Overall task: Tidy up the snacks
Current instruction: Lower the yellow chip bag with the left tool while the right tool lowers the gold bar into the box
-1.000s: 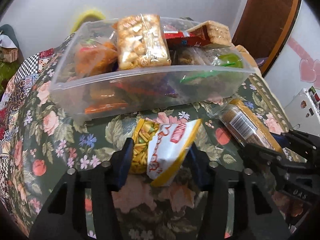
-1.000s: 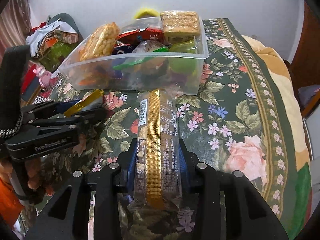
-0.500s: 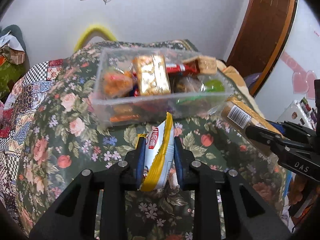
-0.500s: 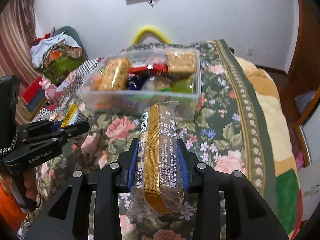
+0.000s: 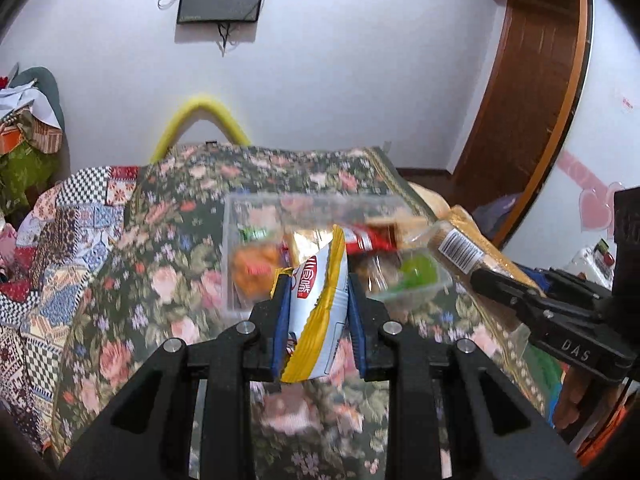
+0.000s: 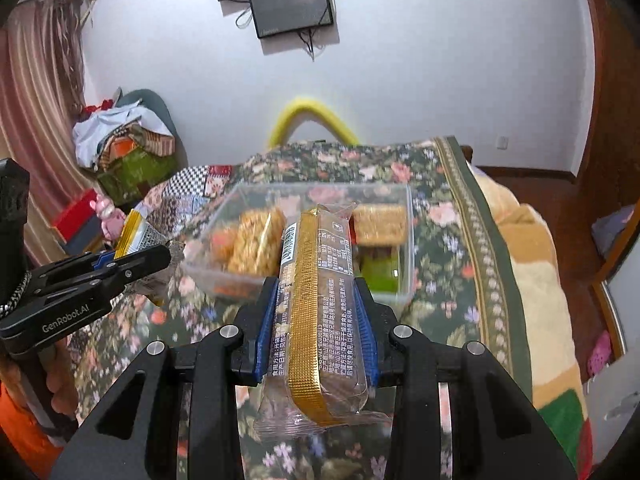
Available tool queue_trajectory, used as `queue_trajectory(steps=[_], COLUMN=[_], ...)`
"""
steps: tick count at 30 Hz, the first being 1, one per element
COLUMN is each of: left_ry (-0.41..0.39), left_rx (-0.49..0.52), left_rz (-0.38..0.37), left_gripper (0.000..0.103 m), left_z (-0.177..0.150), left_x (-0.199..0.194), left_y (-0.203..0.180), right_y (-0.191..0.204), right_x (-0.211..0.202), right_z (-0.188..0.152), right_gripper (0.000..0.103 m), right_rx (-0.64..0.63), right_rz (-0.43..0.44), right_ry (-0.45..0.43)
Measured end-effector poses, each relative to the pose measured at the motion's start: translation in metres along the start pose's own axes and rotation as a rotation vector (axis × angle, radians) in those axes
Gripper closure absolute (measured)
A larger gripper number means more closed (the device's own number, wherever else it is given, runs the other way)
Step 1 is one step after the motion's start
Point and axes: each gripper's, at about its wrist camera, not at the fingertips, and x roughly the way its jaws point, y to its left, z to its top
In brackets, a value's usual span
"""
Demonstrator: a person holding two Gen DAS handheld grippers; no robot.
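My left gripper [image 5: 316,284] is shut on a white and yellow snack bag [image 5: 320,312] and holds it in the air above the floral bedspread. My right gripper [image 6: 316,284] is shut on a long gold-striped biscuit pack [image 6: 316,312], also held in the air. A clear plastic bin [image 5: 232,264] full of snack packets sits on the bed ahead of and below both grippers; it also shows in the right wrist view [image 6: 408,240]. The right gripper with its pack [image 5: 460,248] shows at the right of the left wrist view. The left gripper with its bag [image 6: 136,232] shows at the left of the right wrist view.
The floral bedspread [image 5: 160,280] covers the bed, with a patchwork quilt [image 5: 48,240] at its left. A yellow arch [image 5: 200,120] stands behind the bed against the white wall. Piled clothes [image 6: 124,140] lie at the left. A wooden door [image 5: 528,100] is at the right.
Both grippers have risen and pulled back from the bin, each carrying its snack. The left gripper closed on the snack bag a second ago. The bin now looks smaller and lower.
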Motion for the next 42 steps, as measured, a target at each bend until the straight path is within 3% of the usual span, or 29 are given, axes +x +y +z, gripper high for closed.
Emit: queue_trajectory(steps=[11, 24, 32, 34, 36, 42], left_ry=[-0.039, -0.016, 0.011, 0.008, -0.004, -0.011], left_rx=[0.013, 0.074, 0.092, 0.092, 0.083, 0.037], left_rz=[0.062, 0.182, 0.15, 0.142, 0.126, 0.041], left_gripper=[0.077, 0.077, 0.073, 0.06, 0.056, 0.055], left_z=[0.043, 0.056, 0.051, 0.049, 0.047, 0.045], left_x=[0.034, 0.11, 0.127, 0.122, 0.114, 0.071], left_y=[0.014, 0.022, 0.019, 0.017, 0.015, 0.01], right_y=[0.001, 0.0, -0.001, -0.001, -0.001, -0.001], right_x=[0.04, 0.104, 0.114, 0.108, 0.101, 0.06], right_z=[0.035, 0.048, 0.048, 0.05, 0.053, 0.056], right_gripper=[0.07, 0.07, 0.068, 0.068, 0.068, 0.068], right_rx=[0.012, 0.02, -0.003, -0.009, -0.009, -0.025], right_rz=[0.009, 0.006, -0.014, -0.024, -0.012, -0.006], right_ry=[0.0, 0.091, 0.113, 0.094, 0.082, 0.033])
